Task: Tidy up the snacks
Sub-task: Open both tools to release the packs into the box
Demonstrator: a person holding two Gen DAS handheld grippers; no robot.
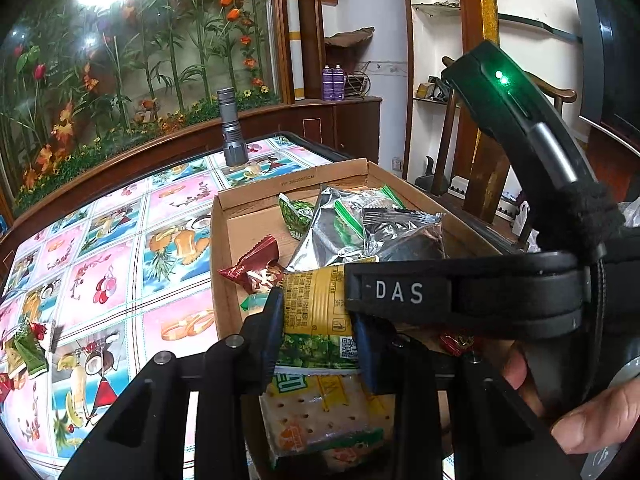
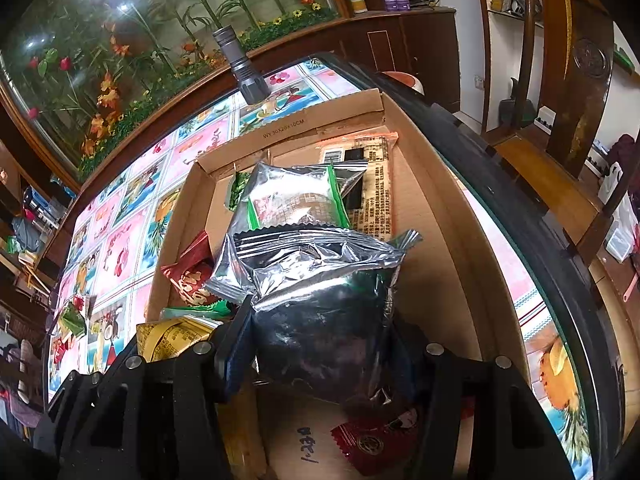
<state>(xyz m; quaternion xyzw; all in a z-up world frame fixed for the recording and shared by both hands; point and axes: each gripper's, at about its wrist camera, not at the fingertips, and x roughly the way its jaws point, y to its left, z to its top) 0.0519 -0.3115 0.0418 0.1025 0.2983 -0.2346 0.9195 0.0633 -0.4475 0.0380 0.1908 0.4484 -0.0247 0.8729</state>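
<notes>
Left gripper (image 1: 316, 312) fingers pinch the yellow-green packet (image 1: 316, 308), right gripper (image 2: 320, 344) fingers pinch the silver foil pouch (image 2: 320, 304) — both light, crinkly, slippery (contents probably crushable) — best held mid-body over the cardboard box (image 2: 432, 208).

The right hand-held gripper (image 1: 460, 292) crosses the box (image 1: 256, 196), hiding snacks behind it. The silver packet (image 2: 324, 320) covers the right finger and the box floor beneath. The cracker pack (image 1: 320, 420) is partly hidden by linkage.

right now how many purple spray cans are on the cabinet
2, standing side by side and touching on the wooden cabinet behind the table: left can, right can. Others may be hidden.
</notes>
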